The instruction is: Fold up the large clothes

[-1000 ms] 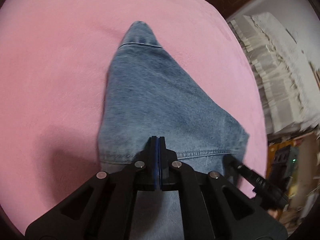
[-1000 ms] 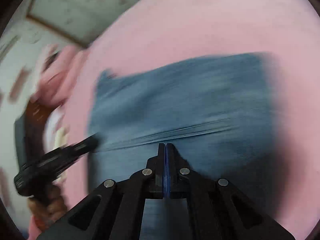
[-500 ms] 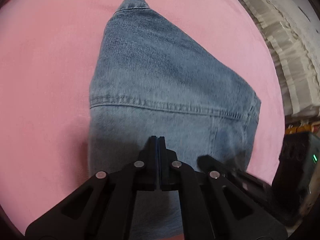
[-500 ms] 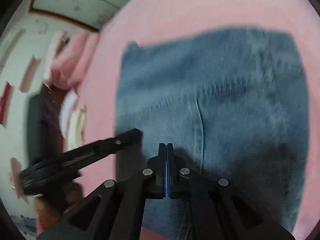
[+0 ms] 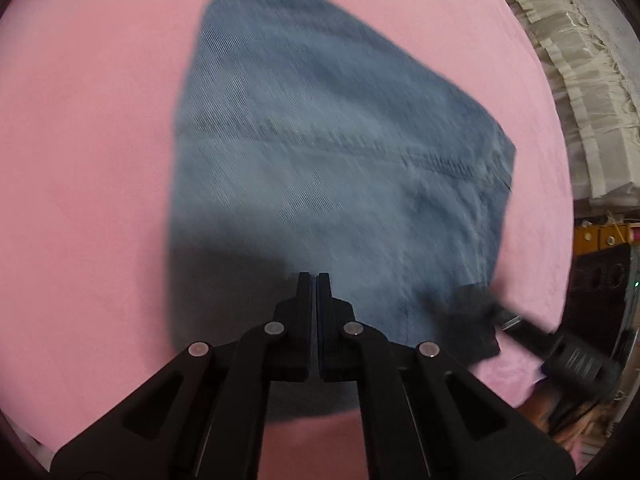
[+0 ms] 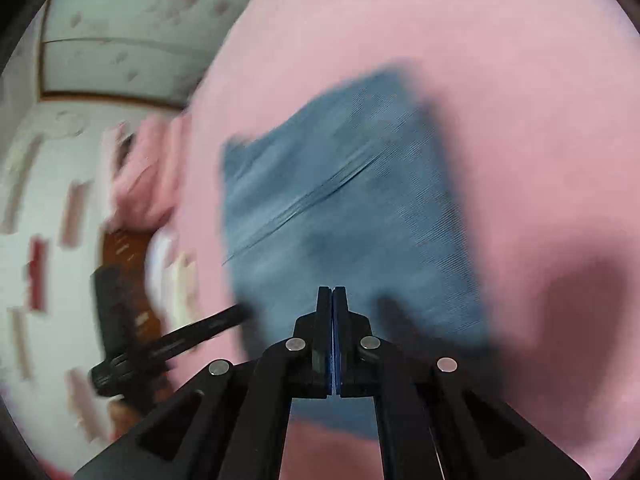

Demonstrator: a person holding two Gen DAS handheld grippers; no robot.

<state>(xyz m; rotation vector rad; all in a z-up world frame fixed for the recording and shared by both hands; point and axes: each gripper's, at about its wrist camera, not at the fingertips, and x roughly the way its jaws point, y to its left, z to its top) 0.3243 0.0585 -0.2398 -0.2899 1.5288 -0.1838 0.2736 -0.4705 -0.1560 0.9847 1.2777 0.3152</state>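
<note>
A folded pair of blue denim jeans (image 5: 332,152) lies on a pink blanket (image 5: 80,160); it also shows in the right wrist view (image 6: 344,216), blurred by motion. My left gripper (image 5: 314,280) is shut and hovers over the near part of the jeans, with nothing seen between its pads. My right gripper (image 6: 332,292) is shut over the near edge of the jeans, also holding nothing visible. The right gripper's fingers show in the left wrist view (image 5: 532,336) at the jeans' right corner. The left gripper shows in the right wrist view (image 6: 168,344) at the left.
The pink blanket (image 6: 520,120) covers the whole surface. White fringed fabric (image 5: 580,80) lies past its right edge, with dark equipment (image 5: 600,280) below it. A pink bundle (image 6: 148,172) and a wall lie to the left in the right wrist view.
Both grippers stayed shut and pulled back and up from the jeans. The denim they carried now lies folded over on the blanket. The right wrist view swung and blurred.
</note>
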